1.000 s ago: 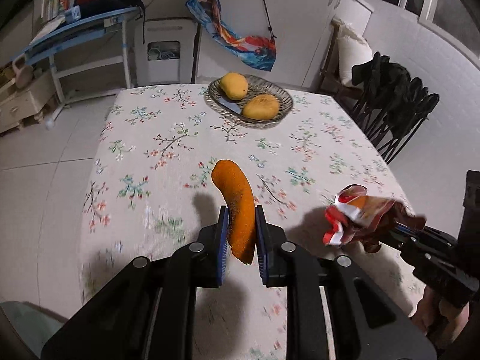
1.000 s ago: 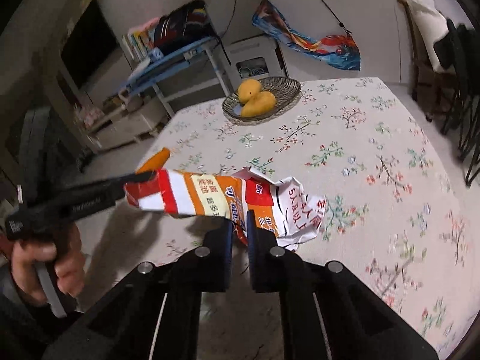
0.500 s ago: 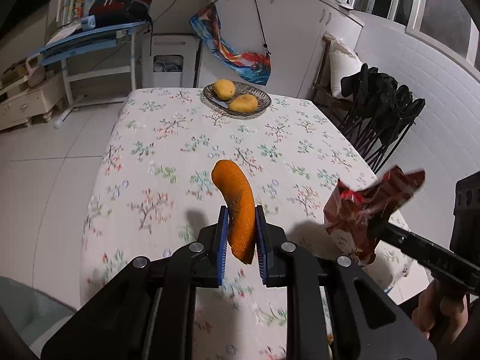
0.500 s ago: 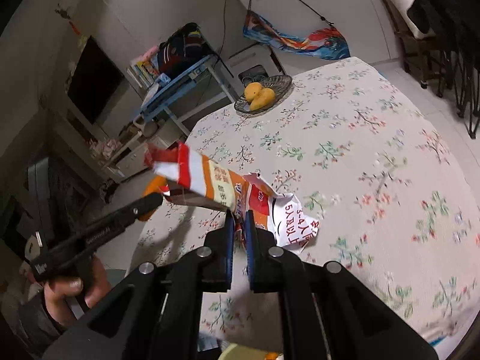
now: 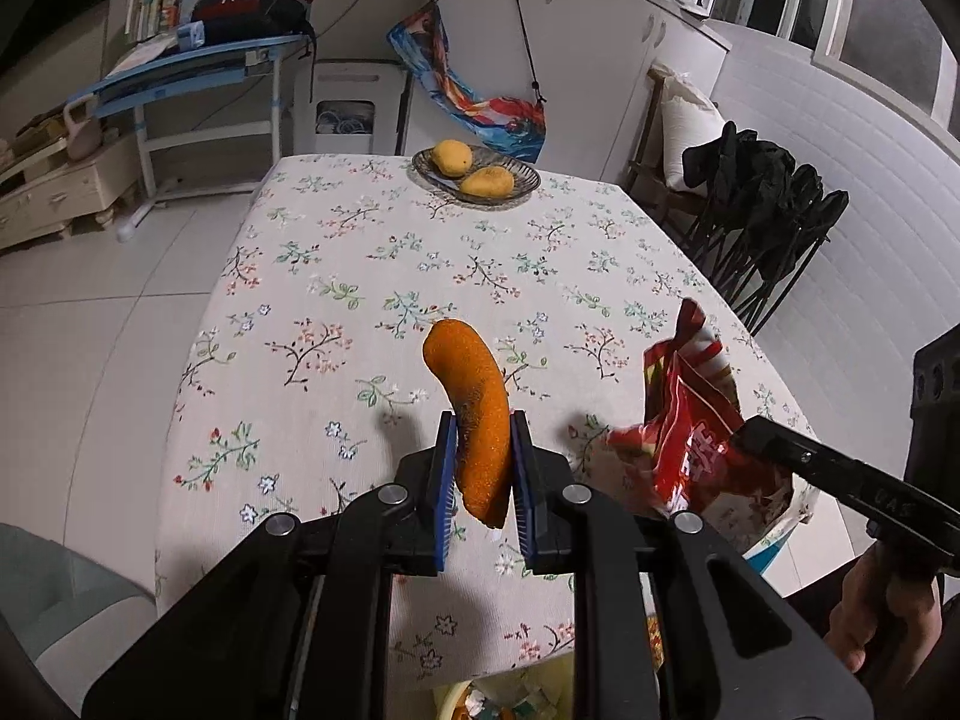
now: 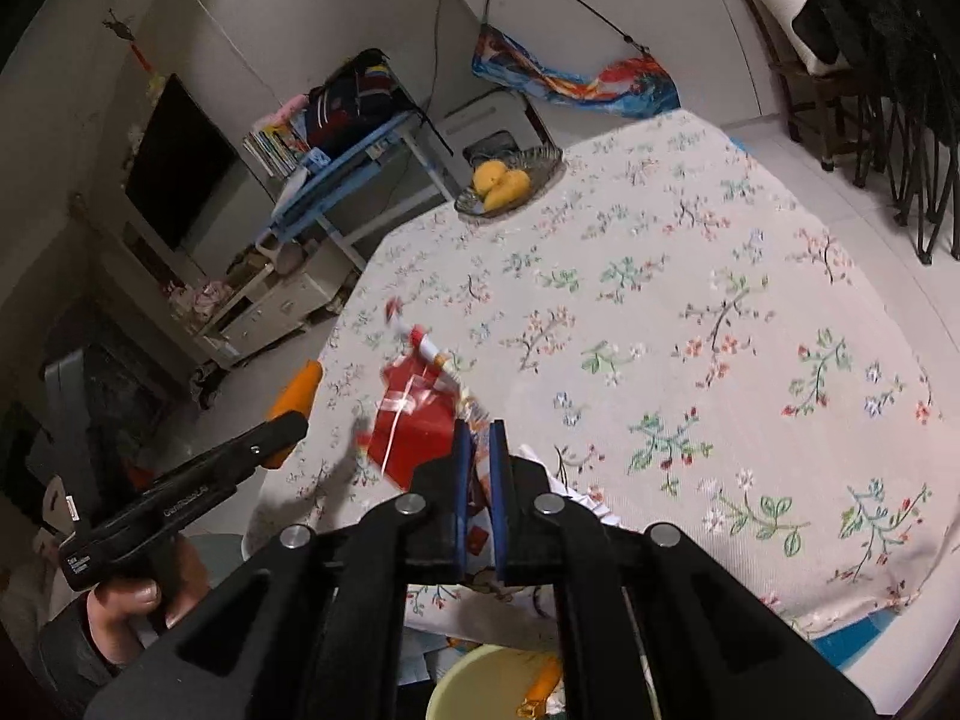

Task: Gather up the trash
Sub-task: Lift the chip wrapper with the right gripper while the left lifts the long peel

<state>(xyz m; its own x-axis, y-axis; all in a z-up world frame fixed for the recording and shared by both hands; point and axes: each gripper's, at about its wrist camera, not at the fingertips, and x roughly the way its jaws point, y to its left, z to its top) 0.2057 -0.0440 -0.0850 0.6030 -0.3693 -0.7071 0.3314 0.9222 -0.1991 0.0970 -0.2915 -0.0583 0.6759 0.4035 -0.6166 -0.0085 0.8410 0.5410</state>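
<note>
My left gripper (image 5: 480, 420) is shut on a curved orange piece (image 5: 468, 396), held upright above the near end of the floral table (image 5: 336, 276). In the right wrist view that left gripper (image 6: 288, 426) shows at the left, with the orange piece (image 6: 300, 390) sticking out of it. My right gripper (image 6: 477, 426) has a crumpled red snack wrapper (image 6: 414, 426) between its blue pads. Its jaws are opening, and the wrapper still stands up from them. In the left wrist view the wrapper (image 5: 684, 420) rises from the right gripper (image 5: 744, 435) beside mine. A pale bin (image 6: 480, 678) with trash sits below the table edge.
A wire bowl (image 5: 528, 180) with two mangoes stands at the table's far end. Folding chairs draped in black clothes (image 5: 762, 204) line the right wall. A blue desk (image 5: 192, 66) and a low cabinet (image 5: 54, 192) stand far left. A person's hand (image 6: 126, 594) grips the left handle.
Both grippers have drawn back toward the table's near edge, so more of the tabletop shows. The wrapper has swung from lying sideways to standing upright. The bin has come into view below.
</note>
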